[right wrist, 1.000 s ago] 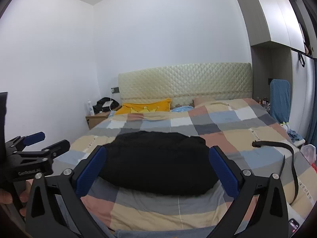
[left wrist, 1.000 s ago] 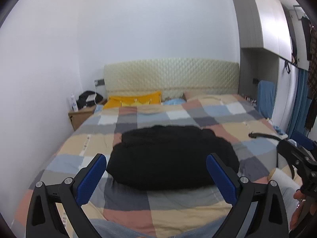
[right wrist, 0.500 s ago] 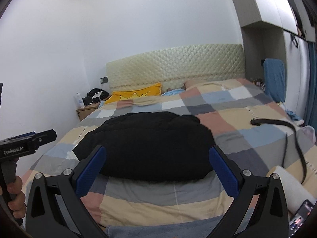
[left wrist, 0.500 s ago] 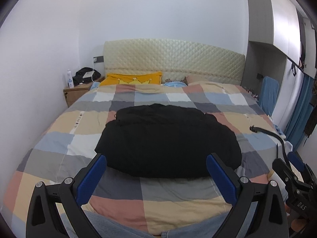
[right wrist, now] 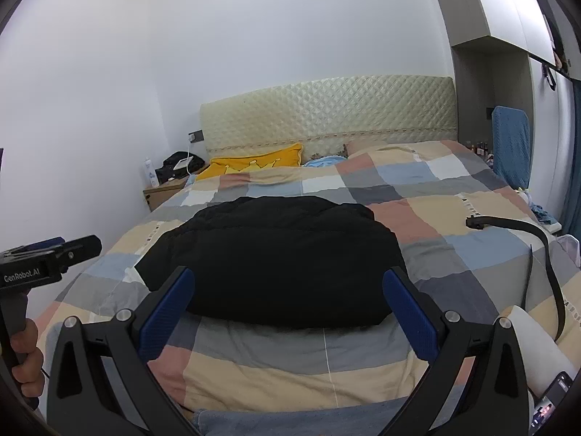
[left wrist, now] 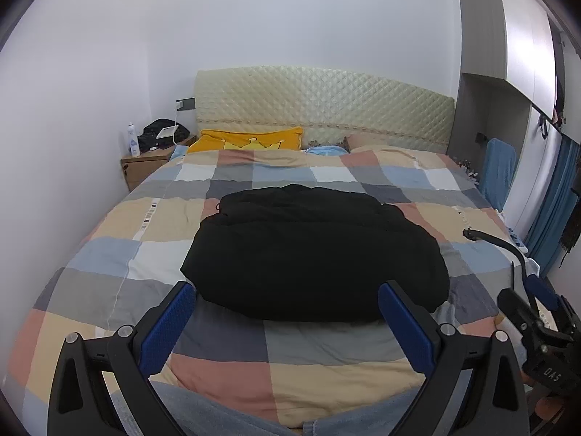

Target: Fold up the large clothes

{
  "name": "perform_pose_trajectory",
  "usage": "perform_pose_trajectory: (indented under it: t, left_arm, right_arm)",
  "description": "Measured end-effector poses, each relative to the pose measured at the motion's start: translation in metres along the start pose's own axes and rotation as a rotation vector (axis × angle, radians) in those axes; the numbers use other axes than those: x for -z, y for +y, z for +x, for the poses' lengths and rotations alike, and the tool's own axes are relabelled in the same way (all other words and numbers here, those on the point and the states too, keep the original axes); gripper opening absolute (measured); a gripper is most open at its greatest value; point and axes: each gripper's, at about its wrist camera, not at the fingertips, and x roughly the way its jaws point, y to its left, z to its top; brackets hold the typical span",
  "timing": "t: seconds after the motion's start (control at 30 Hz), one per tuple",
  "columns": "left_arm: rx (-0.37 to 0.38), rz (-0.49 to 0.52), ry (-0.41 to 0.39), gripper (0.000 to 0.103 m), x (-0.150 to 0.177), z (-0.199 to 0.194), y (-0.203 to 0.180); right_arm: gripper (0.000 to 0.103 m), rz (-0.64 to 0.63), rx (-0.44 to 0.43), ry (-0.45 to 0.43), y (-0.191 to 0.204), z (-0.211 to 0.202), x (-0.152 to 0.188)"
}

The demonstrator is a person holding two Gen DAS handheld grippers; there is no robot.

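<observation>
A large black padded garment (left wrist: pixel 312 250) lies in a bulky folded heap in the middle of the checked bedspread (left wrist: pixel 290 345); it also shows in the right wrist view (right wrist: pixel 276 258). My left gripper (left wrist: pixel 287 301) is open and empty, held above the near end of the bed, short of the garment's near edge. My right gripper (right wrist: pixel 287 290) is open and empty in the same stance. Each gripper shows at the edge of the other's view: the right one (left wrist: pixel 537 319) at the lower right, the left one (right wrist: pixel 47 258) at the left.
A black belt (right wrist: pixel 537 250) lies on the bed's right side. A yellow pillow (left wrist: pixel 250 140) lies against the headboard. A bedside table (left wrist: pixel 145 163) stands at the far left. A white roll (right wrist: pixel 533 345) and a phone (right wrist: pixel 555 388) lie at the near right corner.
Both grippers have risen and tilted down toward the bed, so the black garment looks closer and larger. Both stay open. The garment has not moved.
</observation>
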Motion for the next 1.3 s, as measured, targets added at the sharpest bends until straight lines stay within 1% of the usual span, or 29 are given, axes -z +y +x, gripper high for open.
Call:
perform_pose_trajectory:
  t: [0.07, 0.17, 0.43, 1.13, 1.3]
  left_arm:
    - [0.019, -0.006, 0.001, 0.102, -0.001, -0.001, 0.001]
    - [0.007, -0.010, 0.001, 0.102, -0.001, -0.002, 0.002]
    - [0.013, -0.003, 0.000, 0.102, -0.001, -0.006, 0.003]
    - [0.007, -0.001, -0.001, 0.102, 0.001, -0.011, 0.000]
    - [0.025, -0.004, -0.001, 0.102, 0.001, -0.011, 0.000]
  right_arm:
    - [0.103, -0.001, 0.003, -0.002, 0.001, 0.000, -0.001]
    - [0.103, -0.003, -0.004, 0.006, 0.003, 0.000, 0.000]
    - [0.103, -0.015, -0.007, 0.029, 0.010, 0.000, 0.002]
    - [0.103, -0.018, 0.015, 0.013, 0.010, -0.006, -0.001]
    - [0.103, -0.020, 0.019, 0.013, 0.011, -0.008, -0.001]
